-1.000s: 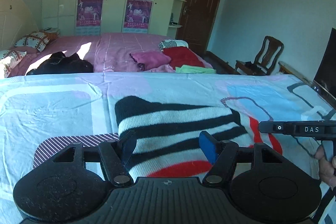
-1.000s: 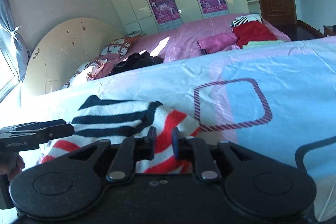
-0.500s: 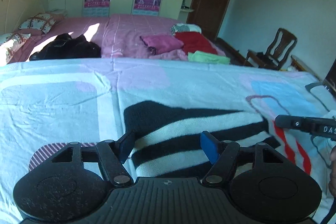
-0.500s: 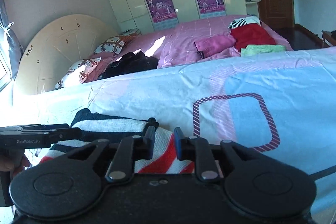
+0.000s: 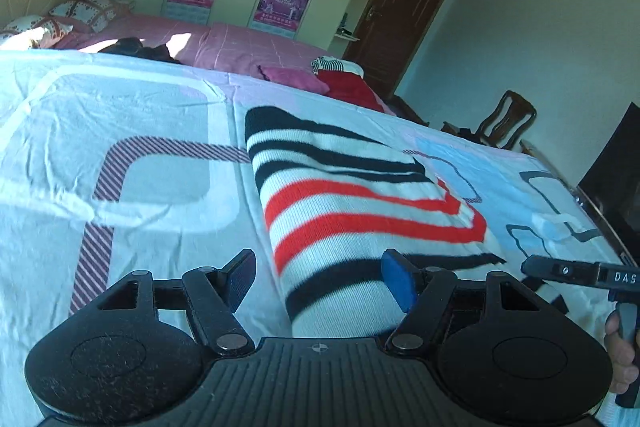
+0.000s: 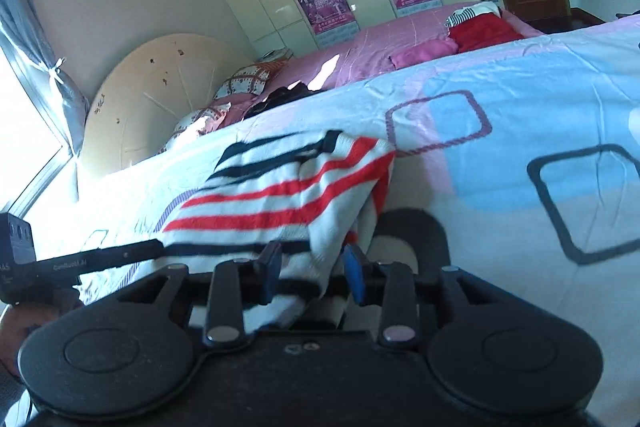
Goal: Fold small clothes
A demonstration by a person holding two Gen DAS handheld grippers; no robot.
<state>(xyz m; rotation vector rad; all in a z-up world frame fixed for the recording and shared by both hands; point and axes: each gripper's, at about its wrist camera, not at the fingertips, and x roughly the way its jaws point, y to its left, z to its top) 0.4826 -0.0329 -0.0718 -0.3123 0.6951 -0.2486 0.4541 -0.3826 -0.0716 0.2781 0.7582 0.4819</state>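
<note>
Two grabbers sit over a stripy jumper on a bed.

The stripy jumper (image 5: pixel 360 211) lies folded on the pale blue and white sheet (image 5: pixel 120 147). The left grabber (image 5: pixel 320 277) has its tongs wide apart, with the jumper's near left edge between them, touching neither. The right grabber (image 6: pixel 312 273) has its tongs opening, and the jumper's corner hangs loose between them. Far off at 12 o'clock sit a pink cloth (image 5: pixel 292 81) and a red cloth (image 5: pixel 352 87).
</note>
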